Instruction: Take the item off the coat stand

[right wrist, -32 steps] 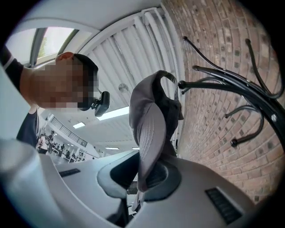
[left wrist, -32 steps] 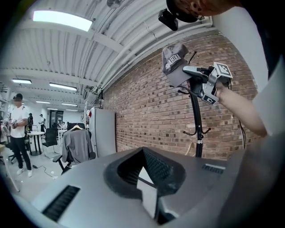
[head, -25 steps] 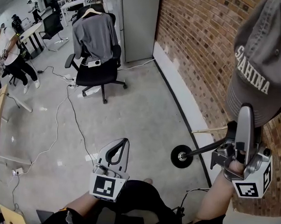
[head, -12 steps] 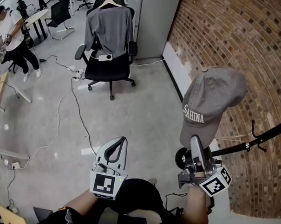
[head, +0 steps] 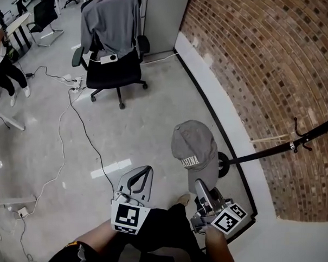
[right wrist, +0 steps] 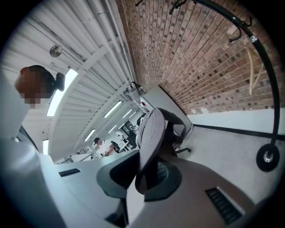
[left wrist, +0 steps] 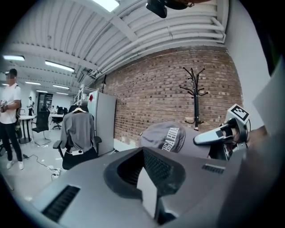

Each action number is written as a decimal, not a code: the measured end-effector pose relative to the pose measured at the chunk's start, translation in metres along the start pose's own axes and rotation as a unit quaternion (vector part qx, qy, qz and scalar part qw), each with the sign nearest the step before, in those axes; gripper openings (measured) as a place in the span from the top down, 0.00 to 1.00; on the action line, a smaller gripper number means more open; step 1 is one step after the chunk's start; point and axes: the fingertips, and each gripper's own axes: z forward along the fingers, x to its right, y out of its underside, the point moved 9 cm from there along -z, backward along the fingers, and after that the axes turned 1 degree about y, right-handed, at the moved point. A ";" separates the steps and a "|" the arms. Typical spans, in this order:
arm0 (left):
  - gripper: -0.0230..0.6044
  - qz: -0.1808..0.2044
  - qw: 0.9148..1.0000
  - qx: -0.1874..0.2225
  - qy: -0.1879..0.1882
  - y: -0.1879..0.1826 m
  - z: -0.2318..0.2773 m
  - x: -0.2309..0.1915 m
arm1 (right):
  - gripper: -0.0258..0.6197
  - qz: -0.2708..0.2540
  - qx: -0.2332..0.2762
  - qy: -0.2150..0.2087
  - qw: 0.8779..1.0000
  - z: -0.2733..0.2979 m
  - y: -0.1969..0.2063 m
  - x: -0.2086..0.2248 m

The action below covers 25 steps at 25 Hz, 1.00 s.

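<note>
A grey cap [head: 195, 147] with white lettering hangs from my right gripper [head: 201, 188], which is shut on the cap's brim [right wrist: 149, 133], low and close to my body. The cap is clear of the black coat stand [head: 272, 148], whose round base [head: 223, 164] stands by the brick wall and whose hooks [head: 297, 139] are bare. In the right gripper view the stand's pole [right wrist: 269, 71] curves past at the right. My left gripper [head: 145, 171] is held beside it, shut with nothing in it. From the left gripper view the cap [left wrist: 165, 136] shows in front of the stand [left wrist: 196, 95].
A black office chair with a grey garment over its back [head: 109, 46] stands at the far end. Cables [head: 72, 126] trail over the concrete floor. A brick wall [head: 264, 67] runs along the right, and a grey cabinet [head: 161, 16] stands by it. A person [left wrist: 9, 118] stands at the far left.
The cap has come off the stand and moved left and down towards my body with the right gripper still shut on its brim. The left gripper has hardly moved.
</note>
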 end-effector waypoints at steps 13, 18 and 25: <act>0.92 0.001 0.994 -0.054 0.097 0.019 0.004 0.049 | 0.91 0.010 0.003 0.062 0.998 -0.068 0.051 -0.021; 0.92 0.016 0.992 -0.049 0.114 0.006 0.018 0.088 | 0.91 -0.009 0.022 0.078 0.997 -0.098 0.037 -0.010; 0.92 0.035 0.990 -0.040 0.131 -0.007 0.034 0.129 | 0.91 -0.039 0.052 0.093 0.994 -0.129 0.012 0.005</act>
